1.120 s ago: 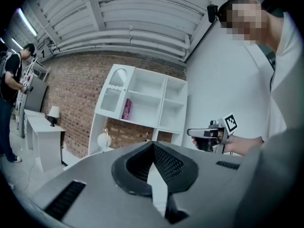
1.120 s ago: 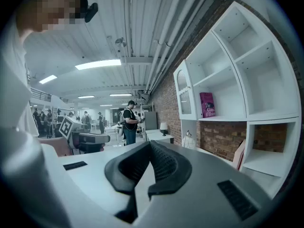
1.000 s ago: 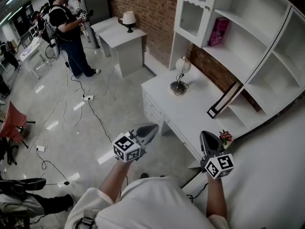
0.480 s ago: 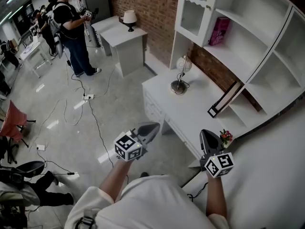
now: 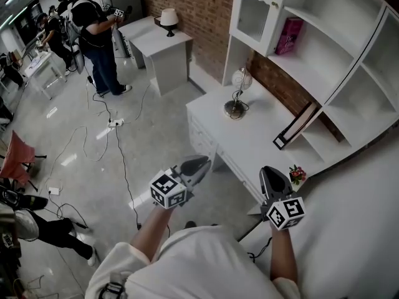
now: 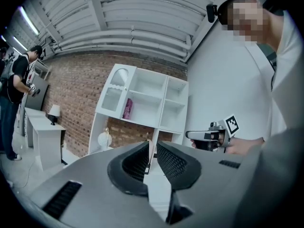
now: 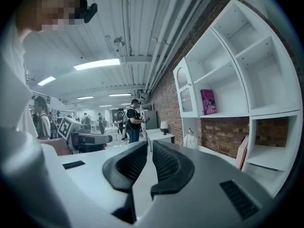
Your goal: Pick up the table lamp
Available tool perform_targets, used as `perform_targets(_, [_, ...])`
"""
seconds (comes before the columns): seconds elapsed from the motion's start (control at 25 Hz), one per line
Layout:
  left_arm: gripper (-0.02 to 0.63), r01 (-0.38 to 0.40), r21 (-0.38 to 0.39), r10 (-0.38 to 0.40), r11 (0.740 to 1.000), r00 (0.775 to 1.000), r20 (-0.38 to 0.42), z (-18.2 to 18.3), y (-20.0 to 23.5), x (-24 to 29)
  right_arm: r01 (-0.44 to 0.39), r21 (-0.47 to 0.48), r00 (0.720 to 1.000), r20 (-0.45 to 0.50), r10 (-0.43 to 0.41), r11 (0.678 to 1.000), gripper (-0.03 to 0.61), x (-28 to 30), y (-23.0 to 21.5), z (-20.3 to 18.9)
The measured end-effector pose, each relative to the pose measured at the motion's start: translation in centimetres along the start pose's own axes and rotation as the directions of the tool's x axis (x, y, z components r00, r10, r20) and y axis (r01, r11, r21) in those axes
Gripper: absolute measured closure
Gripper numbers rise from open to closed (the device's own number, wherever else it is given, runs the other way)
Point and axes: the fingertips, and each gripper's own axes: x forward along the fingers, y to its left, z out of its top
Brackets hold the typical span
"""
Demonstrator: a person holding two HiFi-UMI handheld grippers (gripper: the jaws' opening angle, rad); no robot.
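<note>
The table lamp (image 5: pixel 237 87), a clear globe on a thin stem with a round metal base, stands at the far end of the white desk (image 5: pixel 262 148). It also shows small in the left gripper view (image 6: pixel 104 139) and the right gripper view (image 7: pixel 191 137). My left gripper (image 5: pixel 202 162) (image 6: pixel 153 146) hovers over the floor in front of the desk, well short of the lamp. My right gripper (image 5: pixel 269 172) (image 7: pixel 150 146) hangs over the desk's near corner. Both pairs of jaws are opening, with a narrow gap and nothing between them.
A white shelf unit (image 5: pixel 324 48) rises behind the desk, with a pink book (image 5: pixel 288 35) on it. A picture frame (image 5: pixel 293 129) and small flowers (image 5: pixel 297 174) sit on the desk. A second desk with a shaded lamp (image 5: pixel 168 18) stands farther back. A person (image 5: pixel 96 30) stands there; cables (image 5: pixel 118 148) cross the floor.
Both grippers have stayed about where they were. The person at the back has shifted a little, and someone at the lower left edge has moved.
</note>
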Motion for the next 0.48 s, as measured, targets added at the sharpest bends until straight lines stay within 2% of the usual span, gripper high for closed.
perform_targets(0.48, [0.446,0.039,-0.036,-0.039,0.999,0.999,0.023,-0.1,1.1,-1.2,0.039,0.001,0.999,-0.020,-0.039,0.999,0.437,0.8,1.2,-0.5])
